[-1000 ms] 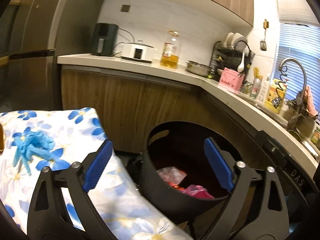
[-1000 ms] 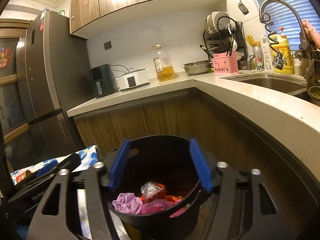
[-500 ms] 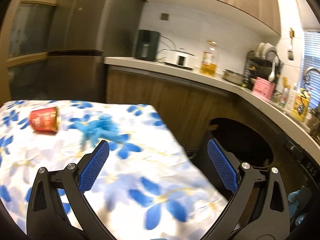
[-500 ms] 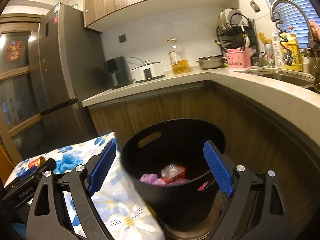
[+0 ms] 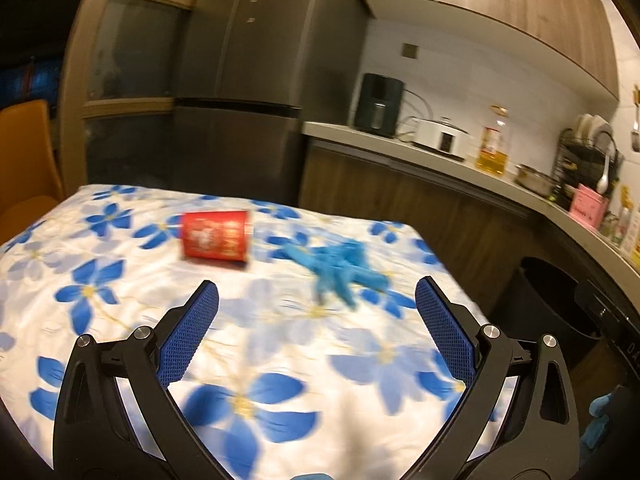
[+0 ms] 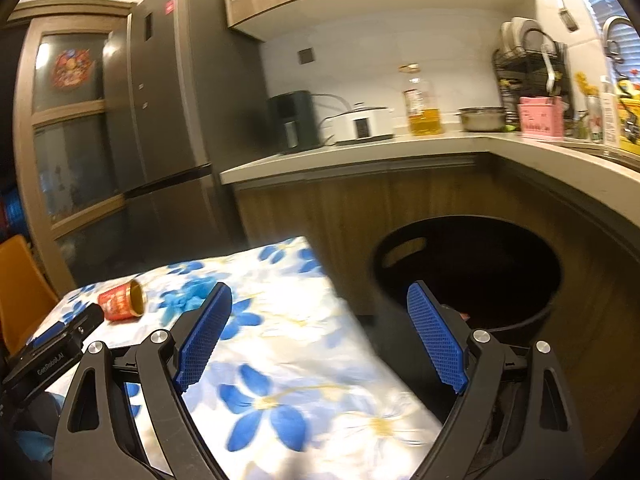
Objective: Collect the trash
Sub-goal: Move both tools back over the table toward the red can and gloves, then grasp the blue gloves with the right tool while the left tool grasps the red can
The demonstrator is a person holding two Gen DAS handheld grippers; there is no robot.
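A red can (image 5: pixel 214 239) lies on its side on the blue-flowered tablecloth (image 5: pixel 120 280); it also shows in the right wrist view (image 6: pixel 122 302). A crumpled blue glove (image 5: pixel 340 266) lies right of it, also seen in the right wrist view (image 6: pixel 188 294). My left gripper (image 5: pixel 316 328) is open and empty above the table, short of both. The black trash bin (image 6: pixel 468 268) stands on the floor right of the table, its edge in the left wrist view (image 5: pixel 548 300). My right gripper (image 6: pixel 320 340) is open and empty over the table's right edge.
A wooden counter (image 6: pixel 360 152) with appliances, an oil bottle (image 6: pixel 424 108) and a dish rack runs behind. A dark fridge (image 5: pixel 240 100) stands at the back. An orange chair (image 5: pixel 24 160) is at the left.
Both grippers swung left, away from the bin and over the table. The red can and blue glove came into central view. Both stay open.
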